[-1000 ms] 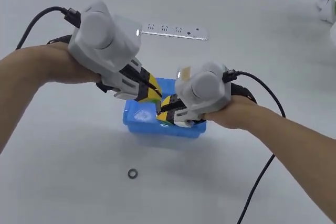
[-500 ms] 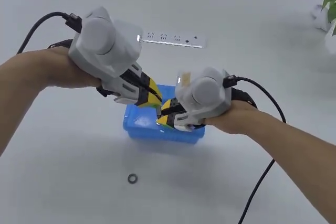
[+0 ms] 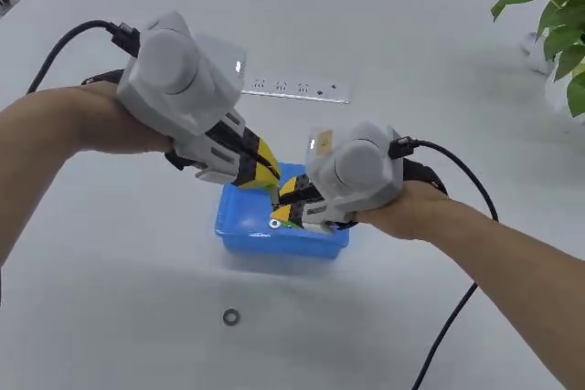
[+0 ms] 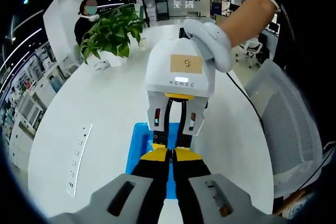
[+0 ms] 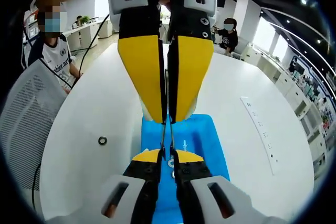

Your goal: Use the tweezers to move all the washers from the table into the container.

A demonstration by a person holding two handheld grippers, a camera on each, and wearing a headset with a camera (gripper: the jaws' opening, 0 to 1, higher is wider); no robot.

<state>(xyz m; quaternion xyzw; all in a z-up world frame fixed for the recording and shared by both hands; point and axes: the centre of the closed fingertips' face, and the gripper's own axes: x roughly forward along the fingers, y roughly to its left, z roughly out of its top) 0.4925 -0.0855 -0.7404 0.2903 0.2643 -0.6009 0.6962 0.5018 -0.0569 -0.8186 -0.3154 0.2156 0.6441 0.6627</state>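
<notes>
- Left gripper: pale grey housing with a rounded dome on top. A small white light glows on its side.
- Left cable: black, leaving the housing's far left end.
- Jaws on both grippers: yellow pads on black fingers, held in grey mounts with dark screws.
- Right gripper: same grey, domed housing. Its front face reads "XENSE" under a tan sticker with a handwritten mark, and has two small red marks.
- Right cable: black, trailing to the near right.

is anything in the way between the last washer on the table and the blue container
Nothing visible. Bare table lies between the washer and the container's near wall.
</notes>
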